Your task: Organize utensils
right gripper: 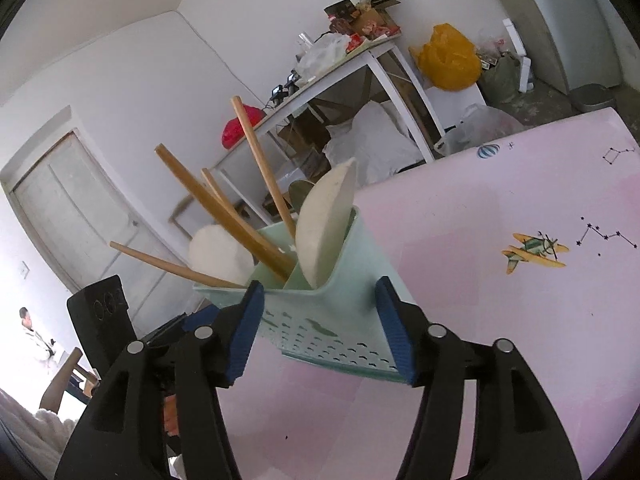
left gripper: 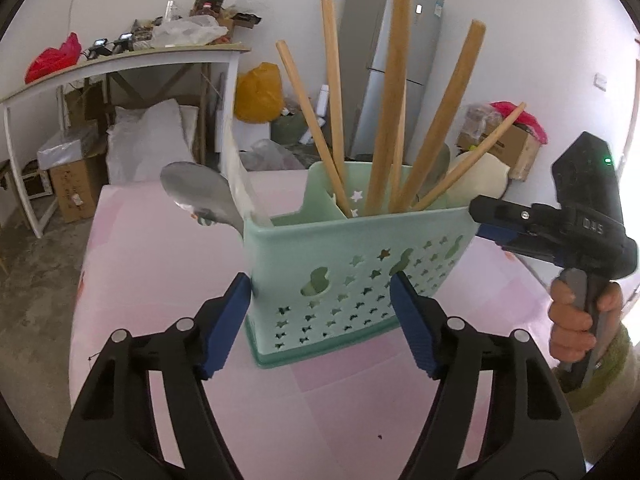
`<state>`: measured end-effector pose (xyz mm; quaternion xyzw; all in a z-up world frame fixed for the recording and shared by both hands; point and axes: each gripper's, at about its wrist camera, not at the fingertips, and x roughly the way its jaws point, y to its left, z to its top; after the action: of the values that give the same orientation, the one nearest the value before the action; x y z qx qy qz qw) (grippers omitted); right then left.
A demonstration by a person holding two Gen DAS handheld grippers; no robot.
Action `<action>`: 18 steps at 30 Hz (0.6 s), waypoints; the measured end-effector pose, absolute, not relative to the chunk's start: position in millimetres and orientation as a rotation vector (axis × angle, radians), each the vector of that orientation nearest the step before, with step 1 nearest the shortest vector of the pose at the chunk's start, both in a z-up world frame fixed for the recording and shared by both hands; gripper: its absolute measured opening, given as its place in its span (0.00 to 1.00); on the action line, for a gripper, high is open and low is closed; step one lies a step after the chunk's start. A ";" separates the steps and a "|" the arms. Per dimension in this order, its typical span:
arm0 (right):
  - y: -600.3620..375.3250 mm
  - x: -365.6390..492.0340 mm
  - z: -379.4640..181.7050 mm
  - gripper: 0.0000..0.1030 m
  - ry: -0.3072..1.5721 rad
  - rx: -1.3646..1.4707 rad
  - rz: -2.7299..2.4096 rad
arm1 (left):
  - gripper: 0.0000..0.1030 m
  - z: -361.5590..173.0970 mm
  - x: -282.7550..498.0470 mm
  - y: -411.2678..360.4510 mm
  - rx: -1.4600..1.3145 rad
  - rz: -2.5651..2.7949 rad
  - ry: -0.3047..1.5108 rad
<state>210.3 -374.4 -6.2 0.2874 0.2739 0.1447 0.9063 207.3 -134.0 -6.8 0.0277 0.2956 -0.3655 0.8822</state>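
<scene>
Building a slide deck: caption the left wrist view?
Open left gripper faces mint utensil caddy holding wooden handles.

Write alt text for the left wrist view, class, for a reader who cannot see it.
A mint green utensil caddy stands on a pink table, holding several wooden handles upright. The open left tool frames its front wall without gripping, and the right tool, held by a hand, reaches its right end.

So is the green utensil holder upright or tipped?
Upright: the green utensil holder stands on its base on the pink table, wooden handles pointing up.
</scene>
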 end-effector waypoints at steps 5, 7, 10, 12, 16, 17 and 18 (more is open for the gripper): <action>-373.9 208.0 -5.2 0.56 0.575 0.599 0.309 | 0.66 -5.1 207.1 -135.2 0.032 -0.736 0.639; -373.6 207.4 -3.3 0.56 0.582 0.582 0.299 | 0.66 -3.9 205.0 -136.4 0.035 -0.738 0.649; -374.2 203.5 -0.9 0.56 0.587 0.578 0.287 | 0.66 -2.2 200.8 -139.0 0.043 -0.742 0.658; -374.8 197.6 -0.1 0.56 0.588 0.585 0.276 | 0.66 0.3 199.8 -139.3 0.040 -0.744 0.669; -374.3 186.8 1.2 0.56 0.588 0.586 0.261 | 0.66 3.3 194.1 -138.9 0.031 -0.753 0.685; -374.6 183.4 1.3 0.56 0.587 0.587 0.258 | 0.66 3.6 192.3 -138.3 0.027 -0.756 0.687; -374.6 181.5 1.3 0.56 0.586 0.587 0.257 | 0.66 3.5 190.5 -138.2 0.026 -0.758 0.687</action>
<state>181.5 -374.6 1.3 0.2844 0.2841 0.1247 0.9071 190.5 -138.2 3.5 0.0124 0.3286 -0.3625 0.8720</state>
